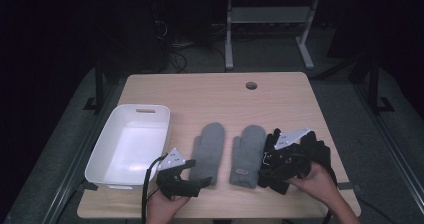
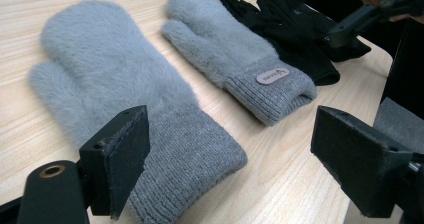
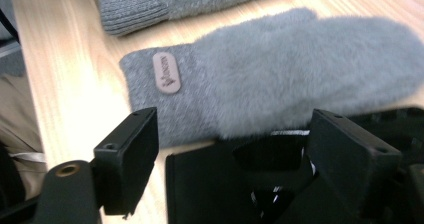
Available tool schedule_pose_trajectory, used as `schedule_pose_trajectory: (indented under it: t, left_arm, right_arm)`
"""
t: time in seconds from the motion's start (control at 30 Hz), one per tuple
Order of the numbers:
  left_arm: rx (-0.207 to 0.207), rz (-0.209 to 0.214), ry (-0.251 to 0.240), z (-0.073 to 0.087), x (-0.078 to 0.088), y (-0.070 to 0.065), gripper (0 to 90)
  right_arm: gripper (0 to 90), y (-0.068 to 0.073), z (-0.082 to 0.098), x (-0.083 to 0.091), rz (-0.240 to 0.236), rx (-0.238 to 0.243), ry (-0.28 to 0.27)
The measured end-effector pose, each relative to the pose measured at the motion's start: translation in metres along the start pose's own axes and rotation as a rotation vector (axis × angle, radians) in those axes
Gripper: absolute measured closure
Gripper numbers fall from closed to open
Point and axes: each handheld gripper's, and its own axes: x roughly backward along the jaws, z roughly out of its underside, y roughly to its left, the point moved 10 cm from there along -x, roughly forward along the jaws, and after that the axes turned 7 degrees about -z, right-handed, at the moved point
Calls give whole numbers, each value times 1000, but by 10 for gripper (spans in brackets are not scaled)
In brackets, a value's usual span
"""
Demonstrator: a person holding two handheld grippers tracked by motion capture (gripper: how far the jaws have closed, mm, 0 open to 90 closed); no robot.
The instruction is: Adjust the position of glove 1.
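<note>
Left mitten [image 2: 115, 84] — grey, fluffy, flat on the surface [image 1: 280, 99], long axis running away from the person, ribbed cuff nearest the near edge.
Left gripper [image 1: 192, 176] — fingers [image 2: 117, 159] spread wide and empty, straddling that cuff; the nearer tool for this mitten.
Right mitten [image 1: 248, 154] — same make, parallel, just beside the first, tagged cuff toward the person.
Black gloves [image 1: 295, 156] — heaped at the right mitten's outer side, touching it.
Right gripper [image 3: 240, 156] — fingers apart, low over the gloves; nothing clamped.
Bin [image 1: 107, 149] — white, empty, left of the mittens, nearest the left hand.
</note>
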Motion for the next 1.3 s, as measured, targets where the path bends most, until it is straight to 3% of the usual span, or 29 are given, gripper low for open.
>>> schedule_pose_trajectory:
  t: [0.33, 0.6, 0.73, 1.13, 1.3]
  left_arm:
    - [-3, -8, -12, -1, 3, 3, 158]
    - [13, -7, -21, -2, 4, 5, 158]
    - [14, -7, -18, -2, 3, 6, 158]
    - [-4, -6, 0, 1, 1, 4, 158]
    - [5, -7, -7, 0, 1, 4, 158]
  right_arm:
    - [221, -8, -29, -13, -14, 37, 52]
    - [253, -17, -41, -25, -19, 76, 97]
    - [286, -23, -44, -31, -30, 73, 116]
    - [374, -41, -30, -65, 1, 65, 264]
    - [421, -39, -26, -70, 44, 112, 302]
